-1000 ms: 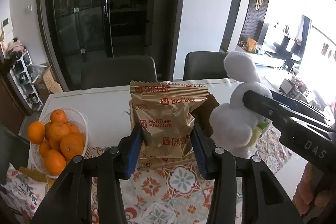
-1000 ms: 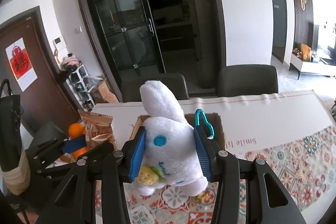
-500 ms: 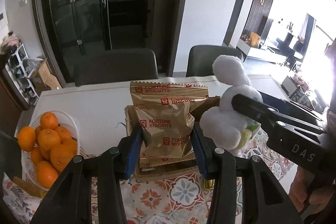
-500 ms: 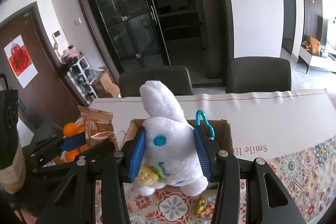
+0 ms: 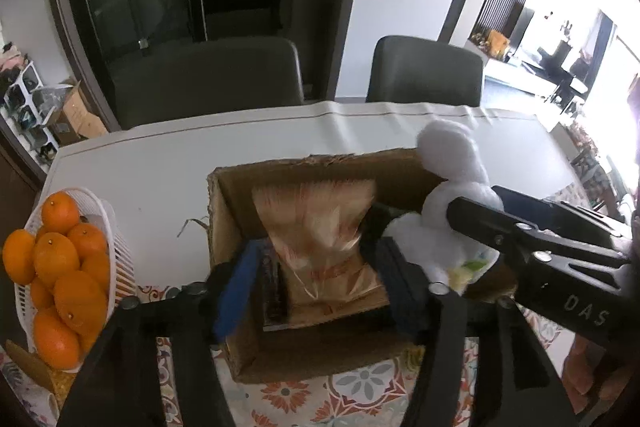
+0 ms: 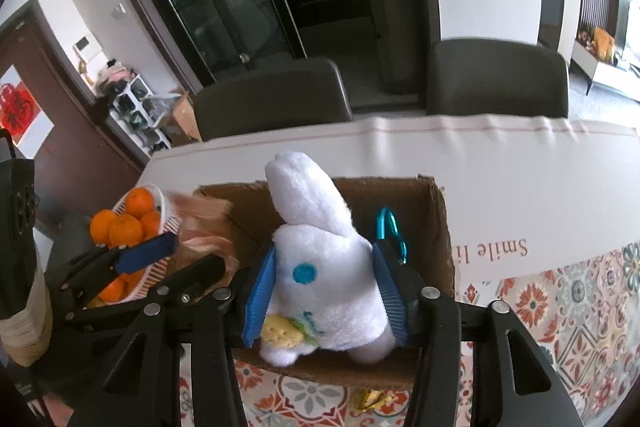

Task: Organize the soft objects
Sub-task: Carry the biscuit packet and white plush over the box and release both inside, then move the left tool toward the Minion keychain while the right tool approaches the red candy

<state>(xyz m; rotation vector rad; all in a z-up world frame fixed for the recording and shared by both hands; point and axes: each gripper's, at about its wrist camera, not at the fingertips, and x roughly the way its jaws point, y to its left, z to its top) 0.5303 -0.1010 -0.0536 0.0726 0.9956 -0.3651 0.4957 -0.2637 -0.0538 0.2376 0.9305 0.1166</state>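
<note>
A golden biscuit packet (image 5: 320,227), blurred, stands inside the open cardboard box (image 5: 304,163) between the fingers of my left gripper (image 5: 316,251). Those jaws are opening, and gaps show on both sides of the packet. My right gripper (image 6: 326,251) holds a white plush toy (image 6: 320,267) low over the same box (image 6: 436,227); its blue pads still press the toy's sides while the jaws are opening. A teal carabiner (image 6: 390,231) hangs by the right finger. In the left wrist view the plush toy (image 5: 448,163) sits at the box's right end.
A white basket of oranges (image 5: 60,267) stands left of the box. Two dark chairs (image 5: 208,79) are pushed in at the table's far side. A patterned cloth (image 6: 560,299) covers the near table, with a small yellow item (image 6: 370,397) in front of the box.
Both grippers have come down over the cardboard box. The left jaws have spread and the biscuit packet has dropped lower between them. The plush toy stays in the right gripper.
</note>
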